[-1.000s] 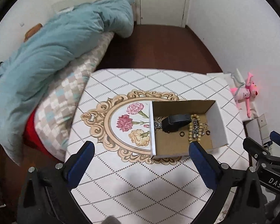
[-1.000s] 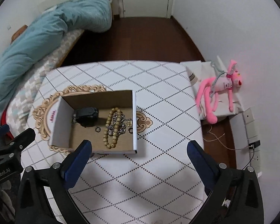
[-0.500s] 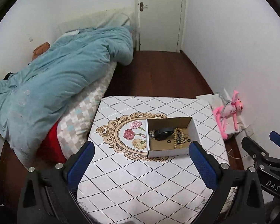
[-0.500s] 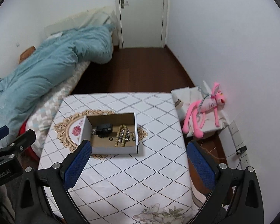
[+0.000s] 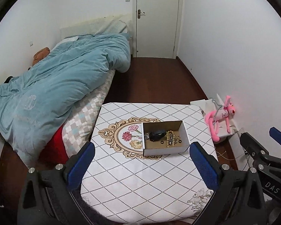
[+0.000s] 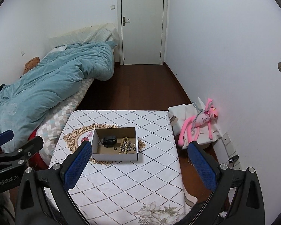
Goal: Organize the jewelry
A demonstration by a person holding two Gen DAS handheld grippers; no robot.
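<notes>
We see a box [image 5: 165, 149] on the diamond-patterned table [image 5: 140, 178], bed [image 5: 46, 93] beside; both grippers [image 5: 142, 161] [image 6: 139, 160] spread, holding nothing.

One box [image 5: 165, 151], one bead strand [image 5: 169, 137], two small black rings [image 5: 161, 142].

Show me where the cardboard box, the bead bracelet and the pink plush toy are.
cardboard box [image 5: 165, 151]: left wrist view, white front wall.
bead bracelet [image 6: 122, 143]: right wrist view, left strand of beads.
pink plush toy [image 6: 200, 120]: right wrist view, its body.

Even indoor light, soft shadows, sharp focus, strong fisheye edge distortion
</notes>
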